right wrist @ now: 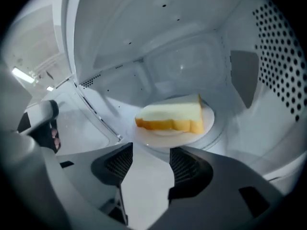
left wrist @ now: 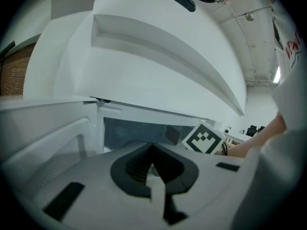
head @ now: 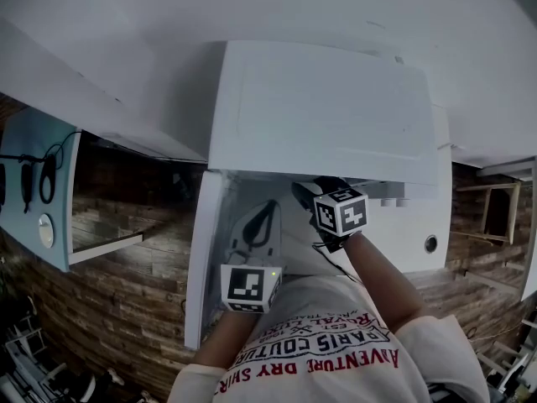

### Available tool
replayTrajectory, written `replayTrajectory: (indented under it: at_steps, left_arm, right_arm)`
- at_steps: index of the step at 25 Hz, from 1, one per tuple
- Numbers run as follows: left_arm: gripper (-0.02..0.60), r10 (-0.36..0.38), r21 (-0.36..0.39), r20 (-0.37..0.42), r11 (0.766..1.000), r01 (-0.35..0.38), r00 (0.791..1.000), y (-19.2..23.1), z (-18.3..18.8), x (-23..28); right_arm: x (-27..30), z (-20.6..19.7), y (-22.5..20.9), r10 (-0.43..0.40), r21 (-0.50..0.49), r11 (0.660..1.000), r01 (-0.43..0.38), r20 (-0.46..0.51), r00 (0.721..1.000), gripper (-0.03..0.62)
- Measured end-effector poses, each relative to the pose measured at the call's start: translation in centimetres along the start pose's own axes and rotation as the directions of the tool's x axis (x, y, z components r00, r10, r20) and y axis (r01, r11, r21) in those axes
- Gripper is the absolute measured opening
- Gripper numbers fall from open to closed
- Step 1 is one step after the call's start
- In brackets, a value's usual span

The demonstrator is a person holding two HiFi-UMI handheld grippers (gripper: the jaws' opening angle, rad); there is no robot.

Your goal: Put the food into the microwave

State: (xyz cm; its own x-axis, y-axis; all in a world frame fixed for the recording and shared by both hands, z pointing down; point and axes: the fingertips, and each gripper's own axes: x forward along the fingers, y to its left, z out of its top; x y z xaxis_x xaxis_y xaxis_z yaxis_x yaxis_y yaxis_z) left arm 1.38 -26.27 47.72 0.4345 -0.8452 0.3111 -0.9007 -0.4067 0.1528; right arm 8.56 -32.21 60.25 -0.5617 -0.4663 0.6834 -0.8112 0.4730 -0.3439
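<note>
Bread slice (right wrist: 170, 116) was seen on a plate (right wrist: 207, 123) inside the microwave (right wrist: 192, 66).
Right gripper (right wrist: 151, 152) jaws were held apart, empty; left gripper (left wrist: 152, 164) jaws were pressed together.

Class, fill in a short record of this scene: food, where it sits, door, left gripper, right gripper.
food: slice of bread, lying flat
place: on a white plate inside the microwave
door: open
left gripper: jaws together
right gripper: jaws apart, nothing between them, facing the plate
</note>
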Motion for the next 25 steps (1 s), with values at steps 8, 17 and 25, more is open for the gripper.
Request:
replayTrajectory:
  at_steps: [8,17,25]
  left_arm:
    - [0.006,0.005,-0.019,0.006,1.0,-0.005,1.0,0.1,0.2,-0.2]
    - [0.006,0.013,-0.021,0.002,1.0,-0.012,1.0,-0.2,0.1,-0.5]
    - [0.006,0.015,-0.008,0.005,1.0,-0.014,1.0,-0.5,0.4,-0.9]
  right_arm:
    - [-0.2,-1.8,0.0,-0.034,-0.182,0.983,-0.008,-0.226,0.974,0.245]
    - [-0.6,-3.7,-0.5,-0.065,-0.186,0.983,0.003,-0.33,0.942,0.222]
    - [-2.4,-2.4,0.4,-0.104,-0.199,0.978,0.065,-0.194,0.975,0.118]
